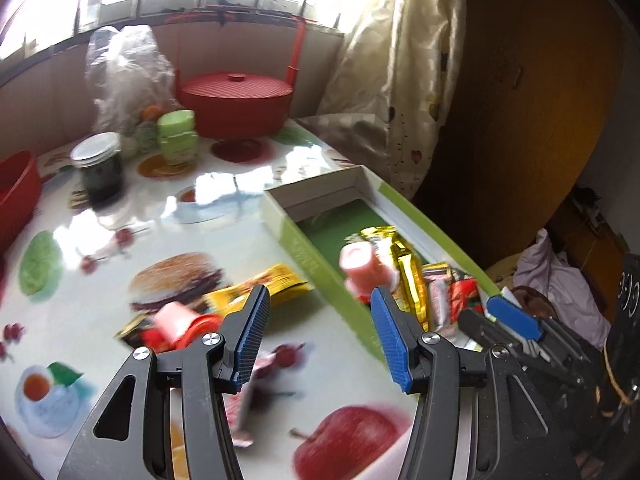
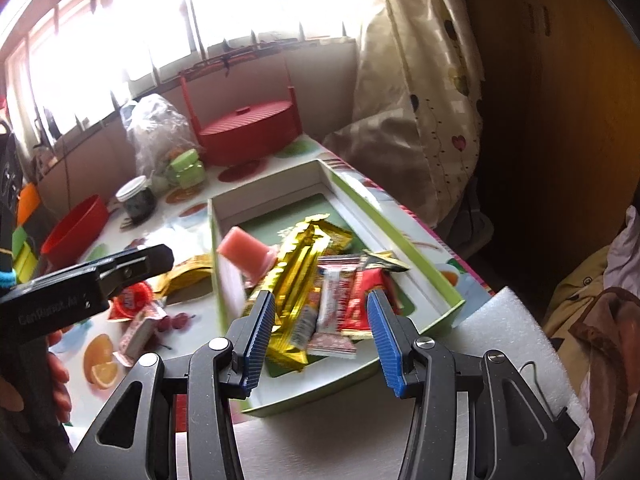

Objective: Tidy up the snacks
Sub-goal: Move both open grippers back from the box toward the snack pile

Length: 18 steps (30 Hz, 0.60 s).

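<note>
A green-sided open box [image 1: 308, 254] [image 2: 416, 252] lies on the table and holds a pink jelly cup [image 1: 362, 266] [image 2: 246, 254], gold wrappers [image 2: 300, 276] and red and white snack bars [image 2: 356, 292]. My left gripper [image 1: 320, 298] is open and empty over the table, just left of the box. Beside the box lie a yellow packet [image 1: 256, 292], a second pink jelly cup [image 1: 174, 318] and a red-lidded cup [image 2: 134, 300]. My right gripper [image 2: 322, 302] is open and empty, above the near end of the box.
A red lidded pot [image 1: 236, 100] stands at the back, with a clear plastic bag [image 1: 124, 72], a green container [image 1: 178, 136] and a dark jar [image 1: 100, 168]. A red bowl [image 2: 76, 232] sits at left. White foam [image 2: 508, 344] lies at the table's near right.
</note>
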Motion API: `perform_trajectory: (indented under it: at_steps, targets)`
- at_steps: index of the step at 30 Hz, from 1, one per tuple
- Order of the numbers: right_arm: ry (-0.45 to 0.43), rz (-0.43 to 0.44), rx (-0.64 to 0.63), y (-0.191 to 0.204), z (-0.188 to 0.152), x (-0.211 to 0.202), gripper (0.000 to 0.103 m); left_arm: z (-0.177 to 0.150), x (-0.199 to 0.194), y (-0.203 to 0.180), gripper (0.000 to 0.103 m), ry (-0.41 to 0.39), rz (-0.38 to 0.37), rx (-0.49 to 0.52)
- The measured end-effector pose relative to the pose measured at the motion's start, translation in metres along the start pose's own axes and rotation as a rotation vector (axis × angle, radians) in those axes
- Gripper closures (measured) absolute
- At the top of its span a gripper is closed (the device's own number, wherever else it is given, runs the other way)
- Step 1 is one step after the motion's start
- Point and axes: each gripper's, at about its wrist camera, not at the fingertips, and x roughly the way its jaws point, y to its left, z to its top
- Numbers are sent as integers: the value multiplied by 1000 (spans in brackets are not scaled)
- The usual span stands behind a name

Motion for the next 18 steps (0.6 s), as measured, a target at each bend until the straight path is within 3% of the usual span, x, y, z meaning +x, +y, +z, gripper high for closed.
perform_trajectory:
  at_steps: [18]
  targets:
    - [48,123,-92,59,-10,8,55,-33,-46,79,49,-38,100,-164]
